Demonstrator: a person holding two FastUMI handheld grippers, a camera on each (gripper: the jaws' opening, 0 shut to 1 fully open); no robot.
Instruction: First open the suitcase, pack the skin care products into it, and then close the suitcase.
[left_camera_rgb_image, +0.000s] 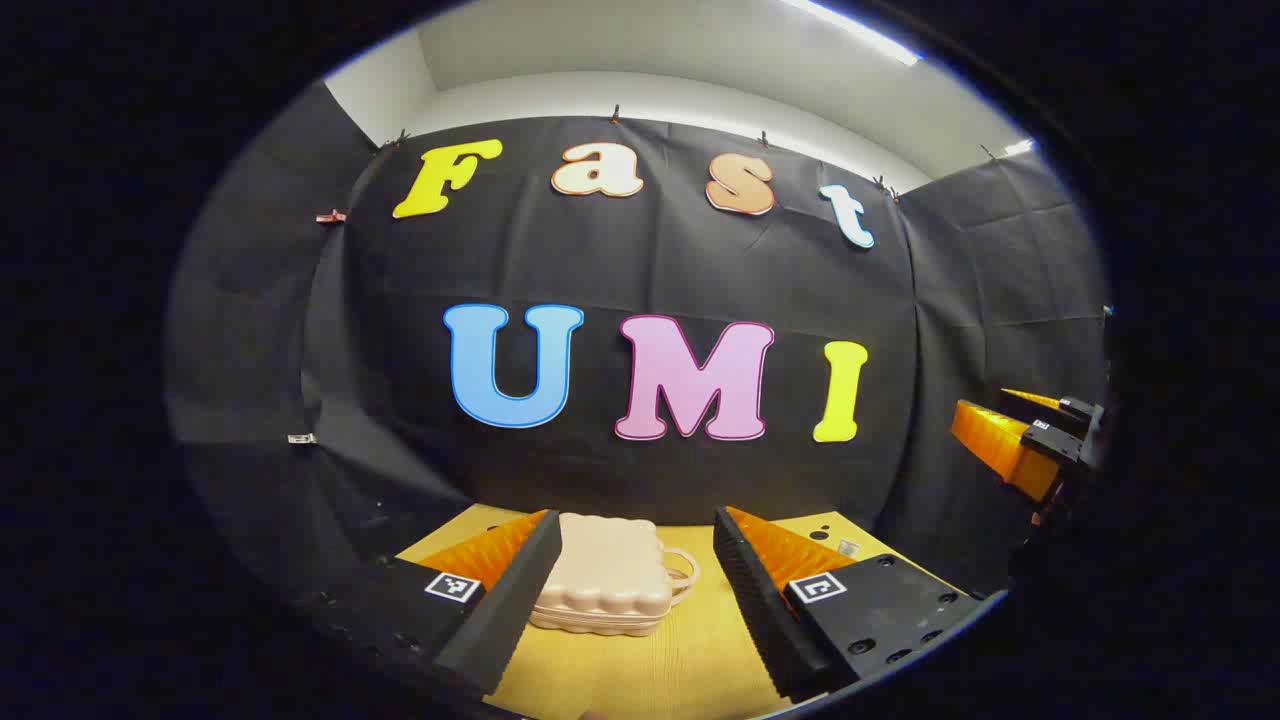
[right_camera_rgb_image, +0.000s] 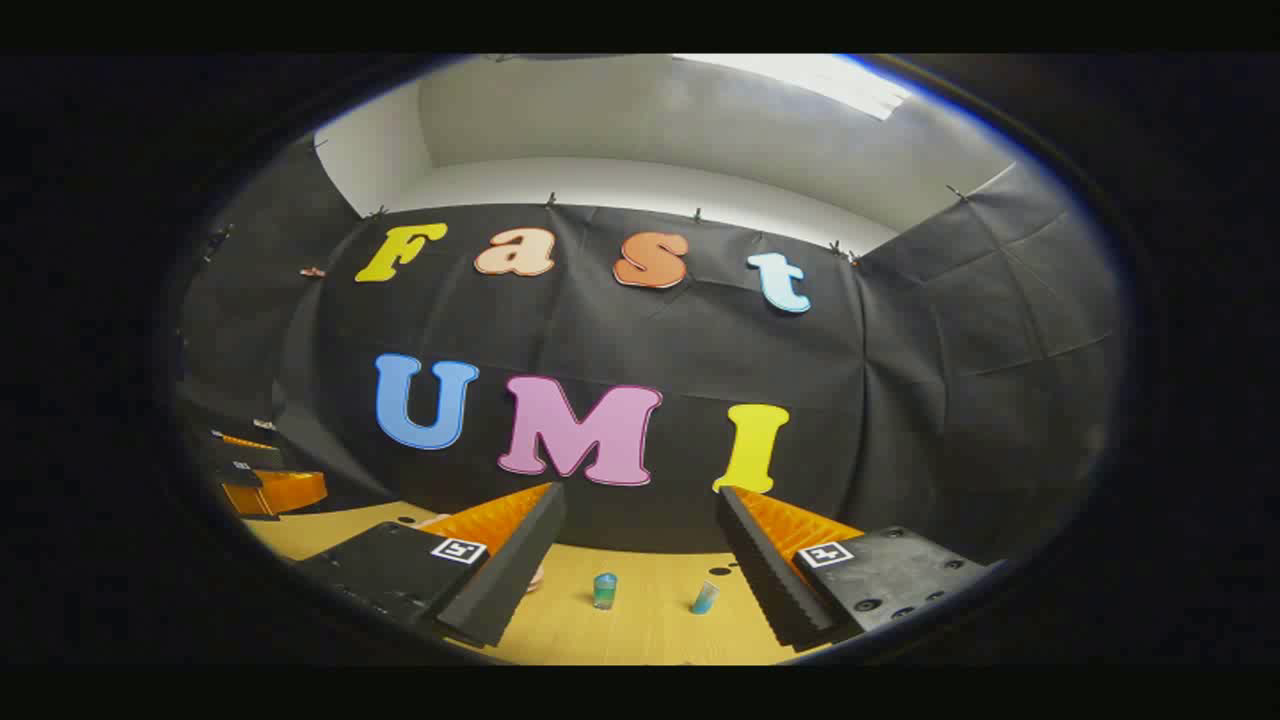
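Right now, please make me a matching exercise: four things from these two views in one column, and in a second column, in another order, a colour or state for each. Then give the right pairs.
Things:
1. suitcase
2. left tongs
3. upright bottle
4. table

Colour or state:
A. wide open, holding nothing
B. yellow wood, bottles standing on it
C. pale pink, lid closed
D. small, blue-green, between the right tongs' fingers in the view

Pairs: 1-C, 2-A, 3-D, 4-B
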